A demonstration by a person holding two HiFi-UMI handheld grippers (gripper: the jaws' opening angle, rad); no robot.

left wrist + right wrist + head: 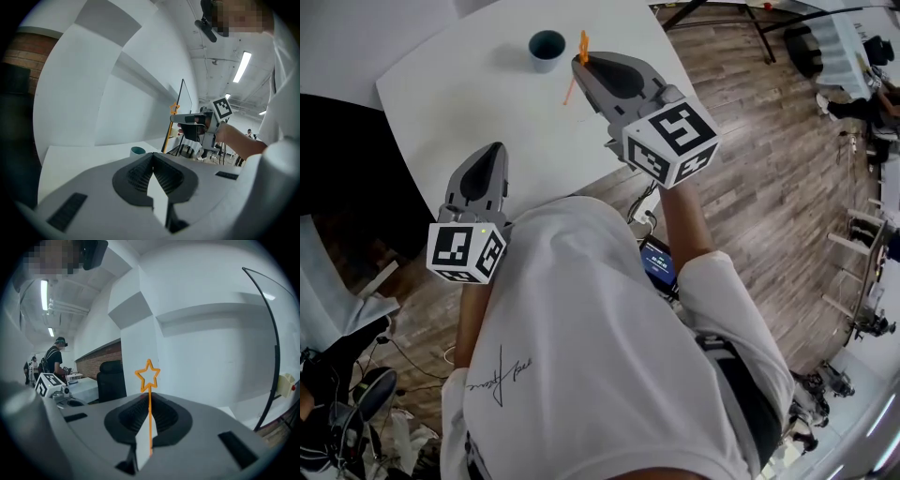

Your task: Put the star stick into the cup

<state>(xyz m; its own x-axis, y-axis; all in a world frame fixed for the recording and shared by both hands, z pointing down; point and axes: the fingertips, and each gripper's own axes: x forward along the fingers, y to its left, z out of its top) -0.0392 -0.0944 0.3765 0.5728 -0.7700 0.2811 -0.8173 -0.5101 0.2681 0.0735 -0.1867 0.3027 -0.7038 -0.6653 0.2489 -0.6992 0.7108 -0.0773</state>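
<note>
Right now the right tool [579, 62] is pinching the thin orange plastic stick with the outline star on top [150, 414]. Its jaws are pressed onto the shaft partway down, and the star stands clear above them. The stick's long axis runs across the tool rather than along it. In the right gripper view it is close to upright, star end up, with the bare lower end below the jaws. In the head view that tail [569, 90] slants down toward the white desk [478, 103].

The small dark teal cup [546, 60] stands upright on the desk, mouth up. It is just to the left of this tool's tip and a little beyond it, near but not under the stick. From the left gripper view the stick's lower end [166, 137] hangs to the right of the cup [138, 150].

So the move likely turns on a short shift leftward from the tool until the tail sits over the mouth, then a lowering.

The left tool [153, 155] has its jaws pressed together on nothing. It sits back by the near desk edge, well apart from the cup, so the right tool is much the nearer.
</note>
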